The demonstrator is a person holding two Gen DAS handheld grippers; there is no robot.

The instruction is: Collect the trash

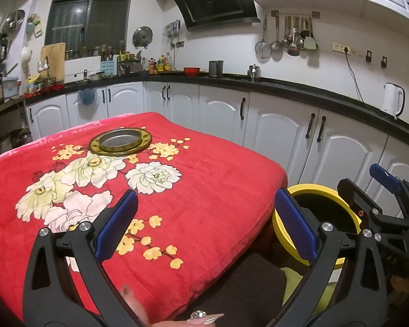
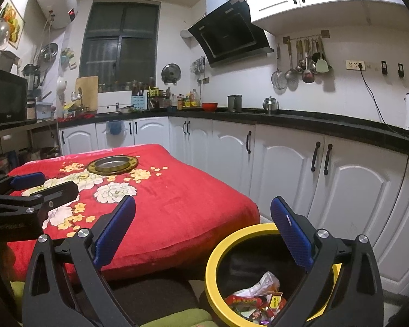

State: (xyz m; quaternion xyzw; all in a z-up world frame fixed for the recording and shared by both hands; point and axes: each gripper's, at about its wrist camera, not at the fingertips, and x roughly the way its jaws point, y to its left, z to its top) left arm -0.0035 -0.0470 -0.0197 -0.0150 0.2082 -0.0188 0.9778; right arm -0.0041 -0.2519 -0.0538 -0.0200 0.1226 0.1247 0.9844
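a kitchen with white cabinets and a dark counter along the walls. in the middle stands the bench [image 1: 204, 190], draped in a red blanket printed with white and yellow flowers. no loose trash shows on the blanket in either view; only a round metal dish with a gold rim [image 1: 120, 141] sits near the far edge.

the left gripper [image 1: 204, 229] hangs over the near right corner of the bench, its blue-padded jaws spread wide with nothing between them. the right gripper [image 2: 203, 231] is also spread wide and empty, held above a yellow-rimmed trash bin [image 2: 218, 248] that stands on the floor just off the bench's near right corner. inside the bin lie crumpled wrappers [image 2: 259, 297] — red, white and yellow packets piled at the bottom.

judging from this, the collecting looks nearly or fully done: the trash is in the bin and both grippers are free. to finish well, it would make sense to sweep the view across the whole blanket, including the left edge and the floor around the bin, which the pictures show only partly — any missed scrap should be pinched low and carried over the bin's centre before the jaws part.
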